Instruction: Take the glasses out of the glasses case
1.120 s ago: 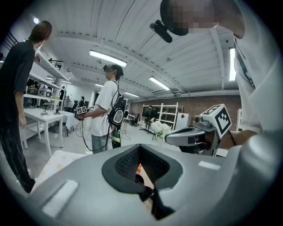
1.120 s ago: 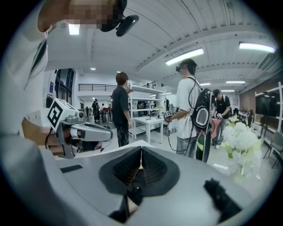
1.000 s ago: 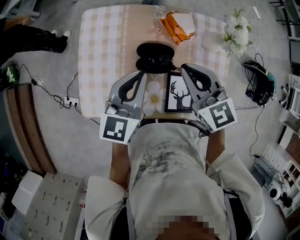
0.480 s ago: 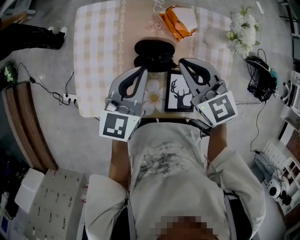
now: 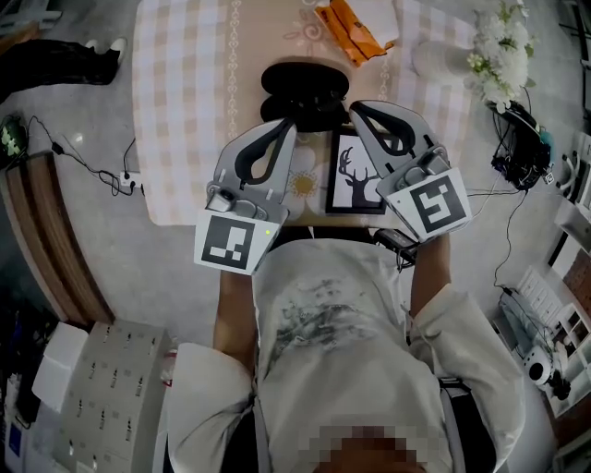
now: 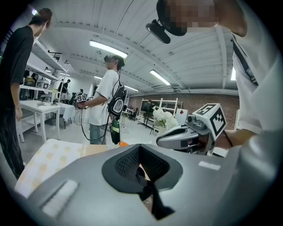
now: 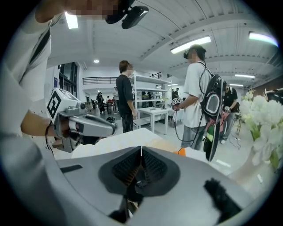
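Overlooking checked tablecloth [image 5: 185, 92] w/ glasses case [image 5: 305, 83].

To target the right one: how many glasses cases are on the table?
1. The glasses case lies on the table just beyond the left tool and right tool, which may hide another.

left grey two-jaw gripper [image 5: 289, 125]: edged inward toward black oval glasses case [image 5: 305, 90] | right grey two-jaw gripper [image 5: 352, 105]: same, nearer case

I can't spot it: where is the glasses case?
In the head view the black glasses case lies on the tablecloth, just beyond the left gripper and right gripper, between the orange packet and the deer picture.
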